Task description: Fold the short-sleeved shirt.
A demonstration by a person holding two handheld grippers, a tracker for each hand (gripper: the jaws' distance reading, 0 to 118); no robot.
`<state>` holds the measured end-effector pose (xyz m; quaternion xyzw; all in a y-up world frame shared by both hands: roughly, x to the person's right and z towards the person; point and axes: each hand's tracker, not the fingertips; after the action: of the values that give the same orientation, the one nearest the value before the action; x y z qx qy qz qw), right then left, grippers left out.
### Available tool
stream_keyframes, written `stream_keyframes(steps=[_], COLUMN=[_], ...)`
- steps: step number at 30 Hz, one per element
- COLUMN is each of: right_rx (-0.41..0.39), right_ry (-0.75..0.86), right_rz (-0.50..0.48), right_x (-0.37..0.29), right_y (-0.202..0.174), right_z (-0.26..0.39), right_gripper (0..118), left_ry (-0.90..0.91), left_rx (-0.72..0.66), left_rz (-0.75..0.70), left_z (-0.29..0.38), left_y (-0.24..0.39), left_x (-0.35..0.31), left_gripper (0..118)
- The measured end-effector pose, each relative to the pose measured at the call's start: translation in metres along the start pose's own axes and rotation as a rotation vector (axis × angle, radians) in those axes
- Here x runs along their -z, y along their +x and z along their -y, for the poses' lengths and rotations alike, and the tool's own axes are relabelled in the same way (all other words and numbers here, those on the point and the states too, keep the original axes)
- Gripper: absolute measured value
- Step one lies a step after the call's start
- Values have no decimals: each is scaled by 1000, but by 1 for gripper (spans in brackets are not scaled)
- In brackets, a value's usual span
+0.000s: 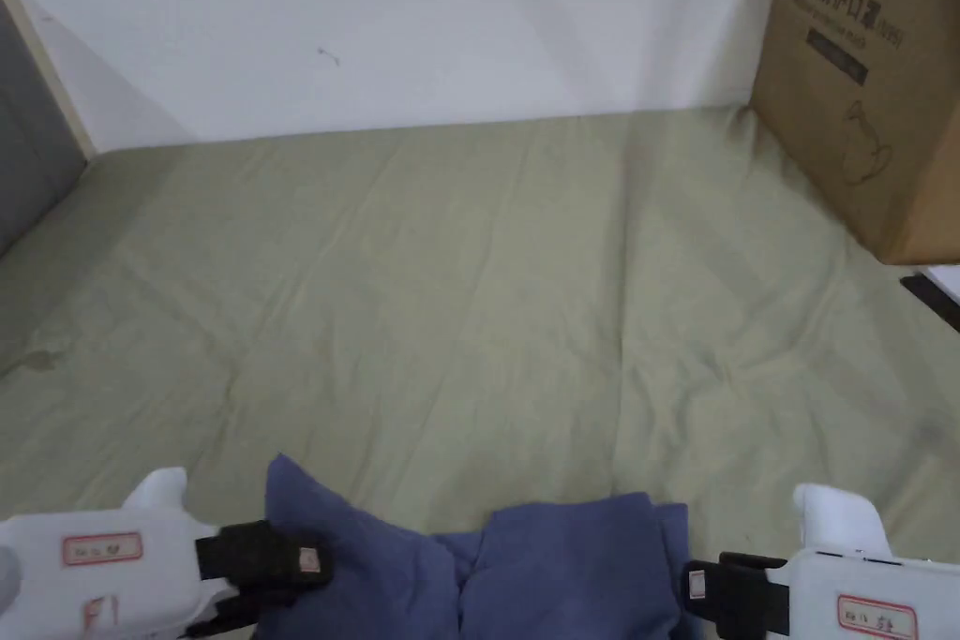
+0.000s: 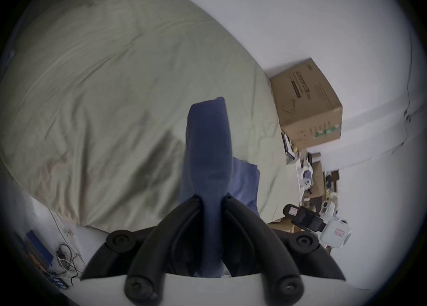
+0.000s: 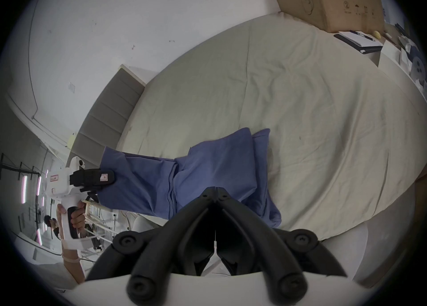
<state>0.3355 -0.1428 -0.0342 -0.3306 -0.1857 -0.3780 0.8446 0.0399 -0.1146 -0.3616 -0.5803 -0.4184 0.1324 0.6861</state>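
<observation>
Head view: a crumpled blue cotton shirt [image 1: 525, 567] lies at six o'clock on the pale green bedsheet [image 1: 469, 295]. Left gripper view: the left gripper [image 2: 211, 197] clamps a shirt fold. Right gripper view: the right gripper [image 3: 216, 192] has its jaws together at the shirt's edge; grip unclear.

1. we see soft, even, diffuse light; faint shadows cross the white wall [image 1: 422, 23].
2. both gripper views show fisheye bending and dark vignetted corners.
3. the cardboard box [image 2: 307, 105] appears slightly motion-blurred.

blue shirt [image 1: 525, 567], bunched, at bed's near edge
</observation>
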Motion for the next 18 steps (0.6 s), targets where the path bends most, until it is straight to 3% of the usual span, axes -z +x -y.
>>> stream_keyframes(steps=[3,6,10,11,12,13,14,15,18], right_rx=[14,20,67,85,97,113,129,146,188], right_ry=[22,40,55,58,60,63,61,62,54], right_rz=[5,41,65,75,84,98,113,127,143], right_x=[-9,-18,-32,-35,-37,-40,-42,-44,-50], right_y=[11,21,41,47,51,57,63,68,81], right_z=[1,4,14,18,20,24,27,29,35], right_gripper=[0,0,0,0,0,0,0,0,0], left_ry=[-44,-106,-193,-221,-243,-274,-293,-315,-312], left_rx=[146,194,251,256,268,276,248,246,260], left_rz=[5,61,32,14,21,17,13,9,14], left_z=[8,15,24,27,30,33,36,38,42], left_y=[44,79,111,114,115,118,119,118,117], left_x=[22,56,115,129,140,157,166,173,176], left_gripper=[5,5,8,17,33,57,90,105,109])
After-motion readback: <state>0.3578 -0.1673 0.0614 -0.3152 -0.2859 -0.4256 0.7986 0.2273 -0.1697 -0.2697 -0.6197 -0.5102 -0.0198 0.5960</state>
